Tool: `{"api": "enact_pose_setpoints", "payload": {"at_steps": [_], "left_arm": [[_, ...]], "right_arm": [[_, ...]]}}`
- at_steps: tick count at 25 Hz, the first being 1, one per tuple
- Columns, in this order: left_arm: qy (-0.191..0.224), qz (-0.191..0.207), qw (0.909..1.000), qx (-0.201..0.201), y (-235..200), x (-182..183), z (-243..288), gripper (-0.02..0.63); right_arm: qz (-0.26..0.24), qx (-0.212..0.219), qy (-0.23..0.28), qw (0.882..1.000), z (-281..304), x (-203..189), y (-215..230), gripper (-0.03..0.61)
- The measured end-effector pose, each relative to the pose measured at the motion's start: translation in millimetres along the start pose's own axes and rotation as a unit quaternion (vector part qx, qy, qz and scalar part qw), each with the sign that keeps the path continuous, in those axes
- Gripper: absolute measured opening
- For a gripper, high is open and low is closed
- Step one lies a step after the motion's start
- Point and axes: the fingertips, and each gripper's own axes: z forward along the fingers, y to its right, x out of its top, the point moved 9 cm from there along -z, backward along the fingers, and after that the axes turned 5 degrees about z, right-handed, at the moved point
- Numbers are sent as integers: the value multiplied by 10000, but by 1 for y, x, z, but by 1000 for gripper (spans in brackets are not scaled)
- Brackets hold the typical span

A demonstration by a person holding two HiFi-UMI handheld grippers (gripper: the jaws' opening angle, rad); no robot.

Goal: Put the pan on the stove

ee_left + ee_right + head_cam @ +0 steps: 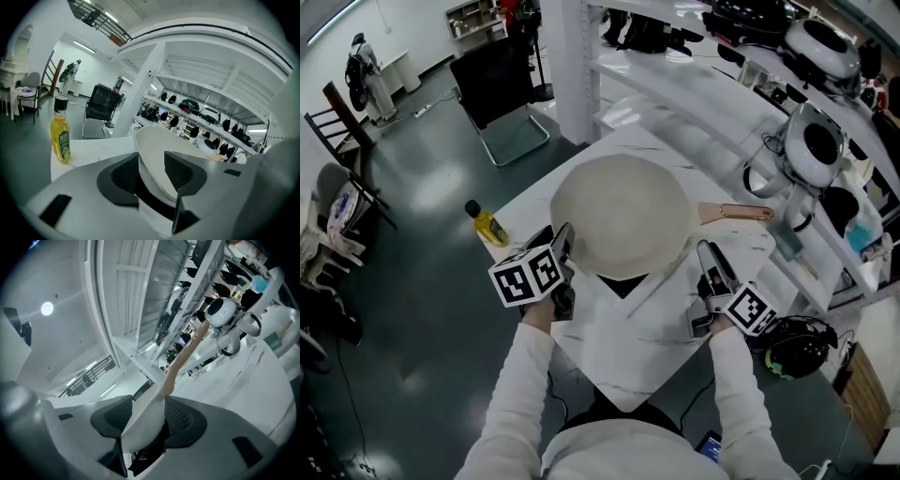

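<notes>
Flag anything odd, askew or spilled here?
Nothing spilled or damaged. Only the oil bottle stands out: it is upright but right at the left edge of the table, where a bump could knock it off.

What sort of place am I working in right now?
Probably a lab or workshop with a mock kitchen set-up, not a home: white shelving loaded with appliances, an office chair on a glossy open floor, and a white table with the pan and an oil bottle.

The pan (623,216) hides most of the stove (624,285); the shelf (703,89) holds things too small to tell.
</notes>
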Motion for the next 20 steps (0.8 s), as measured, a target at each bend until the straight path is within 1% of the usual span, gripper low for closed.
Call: {"api": "enact_pose_setpoints", "payload": {"at_steps": [4, 6, 8, 11, 13, 14, 15, 18, 20], "left_arm": [[90, 50, 9999, 66, 2, 3, -6, 169], [191, 115, 9997, 140, 2, 6, -12, 169], [287, 202, 9992, 192, 3, 8, -19, 169], [453, 299, 9982, 248, 6, 10, -31, 164], [537, 359, 9976, 238, 9, 11, -36, 130], [554, 427, 9973, 221, 11, 11, -38, 113], [565, 519, 9968, 202, 13, 10, -40, 95], [608, 807, 9948, 114, 20, 8, -47, 56], [620, 1016, 9929, 56, 27, 7, -53, 43]], "right_arm": [[-129, -148, -27, 9998, -5, -1, -7, 225], [-201, -71, -34, 9998, -5, -1, -13, 225], [-385, 84, -67, 9992, -5, -1, -21, 225], [-682, 202, -131, 9974, -7, 0, -34, 216], [-875, 242, -165, 9957, -8, -1, -43, 184], [-975, 248, -169, 9948, -9, -1, -46, 158], [-1085, 250, -170, 9936, -10, -1, -50, 130], [-1480, 197, -235, 9885, -13, -4, -63, 85], [-1746, 132, -318, 9840, -17, -7, -71, 58]]}}
